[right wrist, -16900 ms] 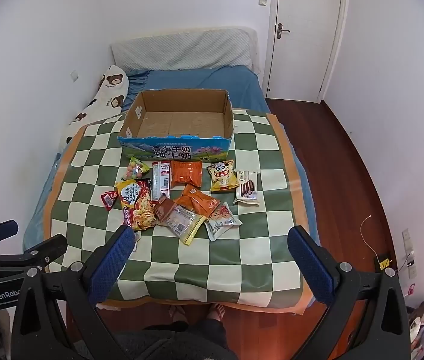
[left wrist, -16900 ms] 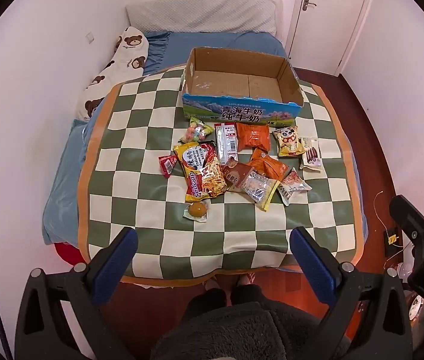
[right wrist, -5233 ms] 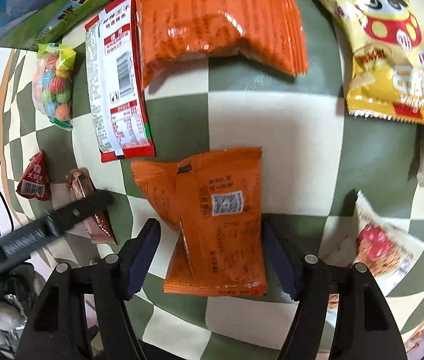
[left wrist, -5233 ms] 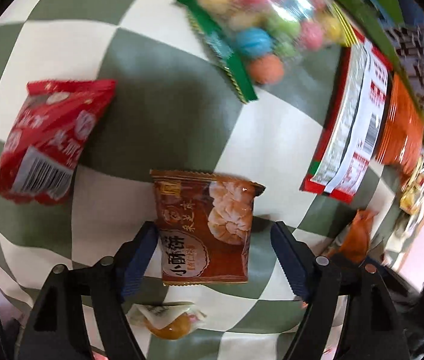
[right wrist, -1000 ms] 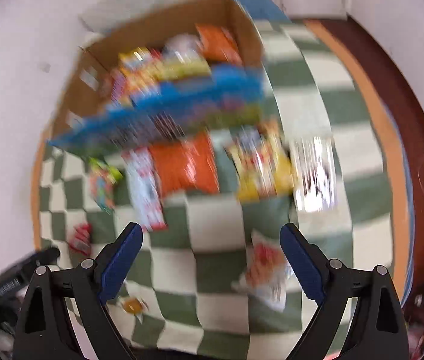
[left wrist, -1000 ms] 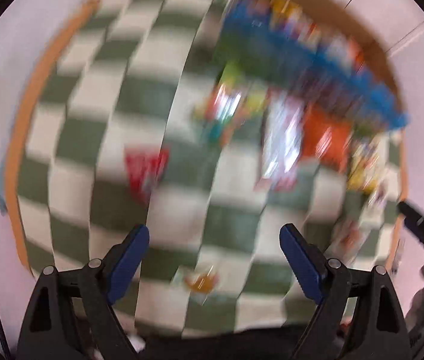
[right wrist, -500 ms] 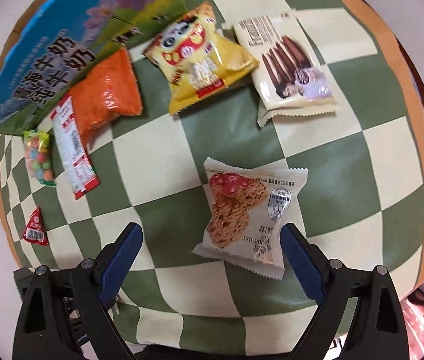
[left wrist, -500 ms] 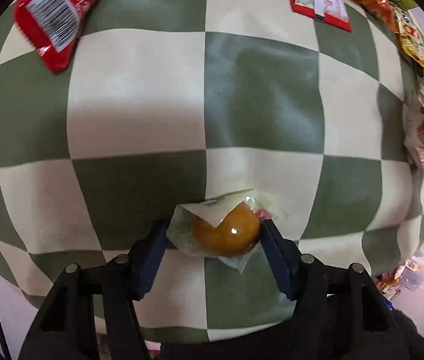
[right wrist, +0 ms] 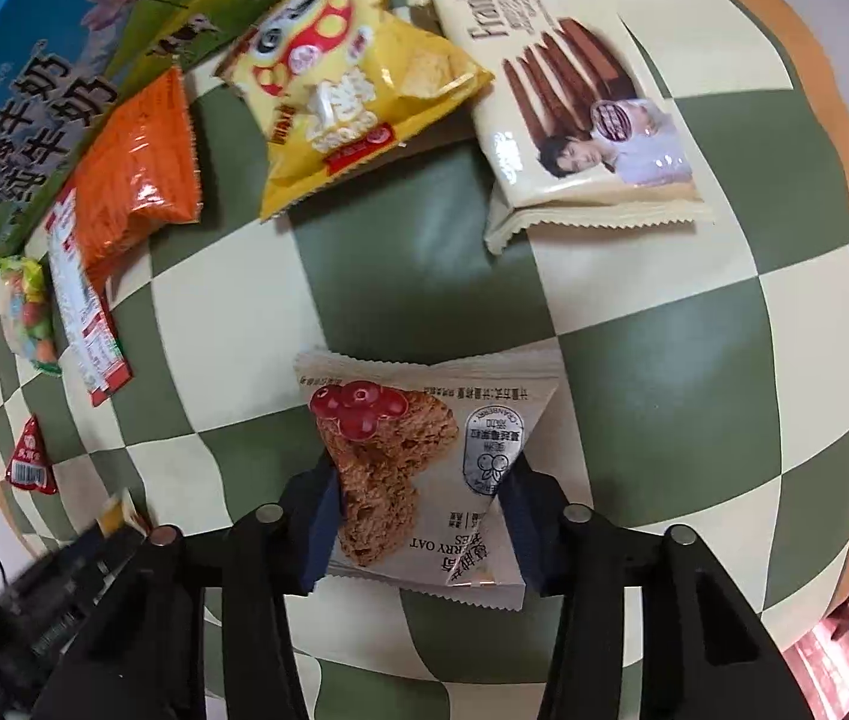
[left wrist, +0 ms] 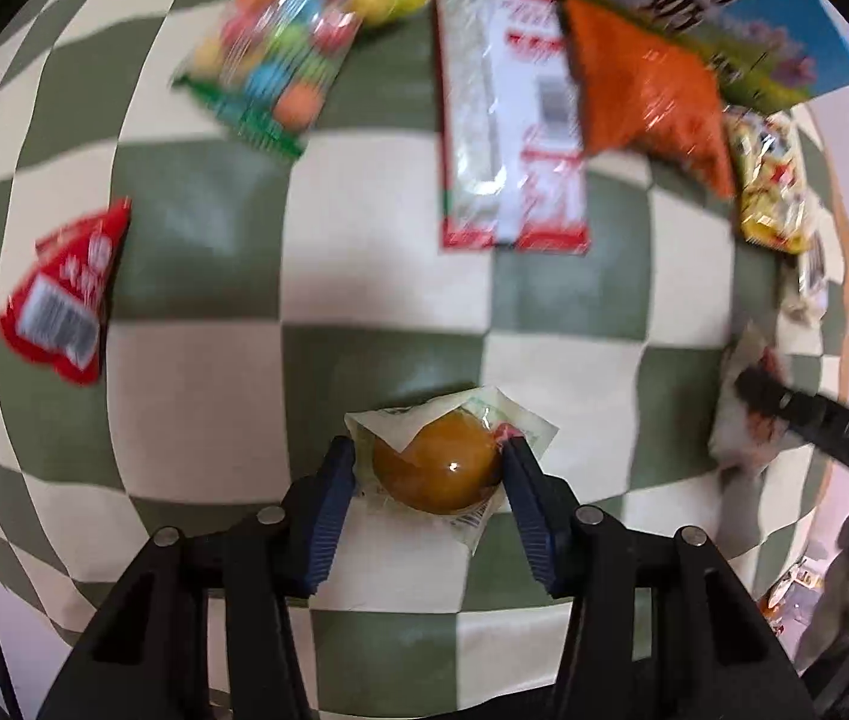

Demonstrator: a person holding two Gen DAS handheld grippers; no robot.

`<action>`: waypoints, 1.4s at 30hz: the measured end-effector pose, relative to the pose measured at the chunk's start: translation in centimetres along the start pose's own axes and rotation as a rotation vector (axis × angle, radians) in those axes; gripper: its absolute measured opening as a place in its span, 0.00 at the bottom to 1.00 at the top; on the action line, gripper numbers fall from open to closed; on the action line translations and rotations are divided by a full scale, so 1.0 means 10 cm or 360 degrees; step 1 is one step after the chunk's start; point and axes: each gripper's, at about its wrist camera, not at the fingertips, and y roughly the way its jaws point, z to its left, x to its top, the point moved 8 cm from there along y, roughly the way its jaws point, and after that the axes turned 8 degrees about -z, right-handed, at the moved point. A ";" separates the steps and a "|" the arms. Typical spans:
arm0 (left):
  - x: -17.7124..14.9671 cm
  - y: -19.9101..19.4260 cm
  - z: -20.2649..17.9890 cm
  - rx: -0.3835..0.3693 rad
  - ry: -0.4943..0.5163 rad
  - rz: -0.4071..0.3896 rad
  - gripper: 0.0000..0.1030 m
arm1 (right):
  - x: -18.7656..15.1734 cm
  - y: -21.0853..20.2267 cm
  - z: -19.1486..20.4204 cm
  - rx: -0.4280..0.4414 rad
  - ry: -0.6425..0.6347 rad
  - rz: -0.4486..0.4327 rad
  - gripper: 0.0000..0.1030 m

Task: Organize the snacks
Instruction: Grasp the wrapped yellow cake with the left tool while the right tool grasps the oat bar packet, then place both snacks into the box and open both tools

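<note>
We are working over a green-and-cream checkered cloth (right wrist: 424, 252). Our left gripper (left wrist: 430, 474) is clamping the round orange snack (left wrist: 436, 468); our right gripper (right wrist: 418, 510) is pinching the oat bar packet (right wrist: 418, 468), its long axis pointing away from us.

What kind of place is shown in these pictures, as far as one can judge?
Probably a room in a home, though no walls or furniture show now. A green-and-cream checkered cloth with an orange border carries loose snack packets, such as the yellow chip bag, beside a printed milk carton box.
</note>
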 end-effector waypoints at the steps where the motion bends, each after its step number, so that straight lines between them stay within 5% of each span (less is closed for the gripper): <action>1: 0.03 -0.04 -0.05 -0.0018 0.0000 -0.0010 0.46 | -0.01 -0.03 0.03 0.0014 -0.0014 -0.0014 0.47; 12: 0.58 -0.86 -0.28 -0.0237 -0.0034 -0.0193 0.46 | 0.32 -0.99 0.57 0.0339 -0.0130 -0.0237 0.46; 18: 1.20 -1.59 -0.39 -0.0412 -0.0008 -0.0355 0.46 | 0.82 -1.78 1.14 0.0511 -0.0261 -0.0438 0.46; 22: 1.72 -1.89 -0.46 -0.0383 0.0009 -0.0474 0.46 | 1.29 -1.99 1.49 0.0529 -0.0351 -0.0530 0.46; 31: 2.65 -1.71 -0.16 -0.0083 0.0091 -0.0471 0.46 | 2.10 -1.57 1.87 0.0430 -0.0449 -0.0498 0.46; 42: 2.88 -0.99 0.20 0.0066 0.0073 -0.0190 0.47 | 2.16 -0.79 2.37 0.0493 -0.0501 -0.0284 0.46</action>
